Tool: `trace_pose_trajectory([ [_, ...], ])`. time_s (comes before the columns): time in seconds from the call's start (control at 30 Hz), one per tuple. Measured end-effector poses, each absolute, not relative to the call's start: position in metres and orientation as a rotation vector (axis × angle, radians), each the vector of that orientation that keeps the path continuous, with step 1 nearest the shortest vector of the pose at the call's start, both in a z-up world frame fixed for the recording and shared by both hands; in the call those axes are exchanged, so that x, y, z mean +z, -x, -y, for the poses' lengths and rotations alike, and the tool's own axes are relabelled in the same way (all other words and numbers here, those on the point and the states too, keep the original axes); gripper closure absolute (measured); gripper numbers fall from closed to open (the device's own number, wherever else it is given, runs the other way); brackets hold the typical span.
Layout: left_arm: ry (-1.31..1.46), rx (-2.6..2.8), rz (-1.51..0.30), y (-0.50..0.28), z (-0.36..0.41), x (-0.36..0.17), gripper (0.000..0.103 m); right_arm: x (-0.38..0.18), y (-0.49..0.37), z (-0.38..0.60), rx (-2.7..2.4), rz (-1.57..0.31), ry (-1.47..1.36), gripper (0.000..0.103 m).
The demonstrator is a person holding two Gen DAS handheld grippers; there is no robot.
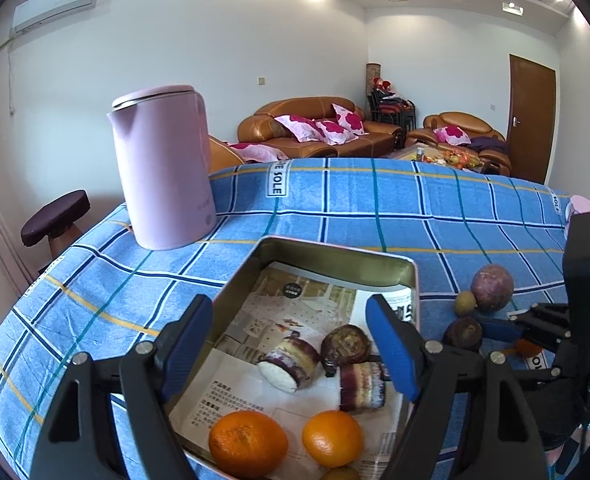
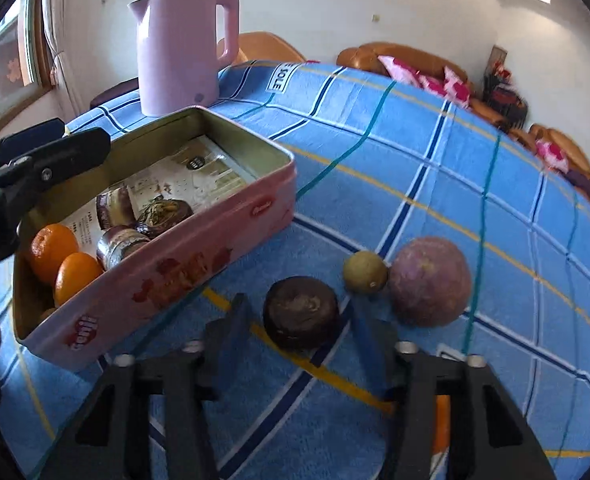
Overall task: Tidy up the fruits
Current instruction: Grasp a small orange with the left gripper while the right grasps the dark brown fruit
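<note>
My right gripper (image 2: pixel 299 320) straddles the dark fruit (image 2: pixel 301 312) on the tablecloth (image 2: pixel 415 140), pads not yet pressing; my left gripper (image 1: pixel 291 344) hangs spread over the tin (image 1: pixel 335 254) holding 2 oranges (image 1: pixel 248 442).

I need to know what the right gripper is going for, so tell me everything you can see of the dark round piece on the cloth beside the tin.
The dark piece is a squat, round, brown-black chunk with a flat, paler, wrinkled top. It looks like a cut slice of something, though what is unclear. It lies flat on the blue checked cloth, apart from the tin, left of the small green fruit. It lies between the right gripper's blurred fingers; contact cannot be told.
</note>
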State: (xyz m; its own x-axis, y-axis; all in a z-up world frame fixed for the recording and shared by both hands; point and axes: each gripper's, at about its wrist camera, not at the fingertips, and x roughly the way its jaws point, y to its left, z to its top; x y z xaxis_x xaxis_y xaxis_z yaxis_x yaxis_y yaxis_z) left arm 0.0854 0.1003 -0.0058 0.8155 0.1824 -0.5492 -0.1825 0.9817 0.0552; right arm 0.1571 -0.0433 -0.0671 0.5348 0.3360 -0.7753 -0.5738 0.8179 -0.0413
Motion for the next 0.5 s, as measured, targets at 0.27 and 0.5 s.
trace_pose_trajectory([
  [0.27, -0.034, 0.127, -0.589, -0.091, -0.067, -0.001, 0.022, -0.035, -0.139, 0.091, 0.504, -0.689, 0.172, 0.064],
  [0.5, -0.064, 0.019, -0.619, -0.103, -0.016, -0.006, 0.022, -0.025, -0.151, 0.156, 0.308, -0.651, 0.087, 0.064],
])
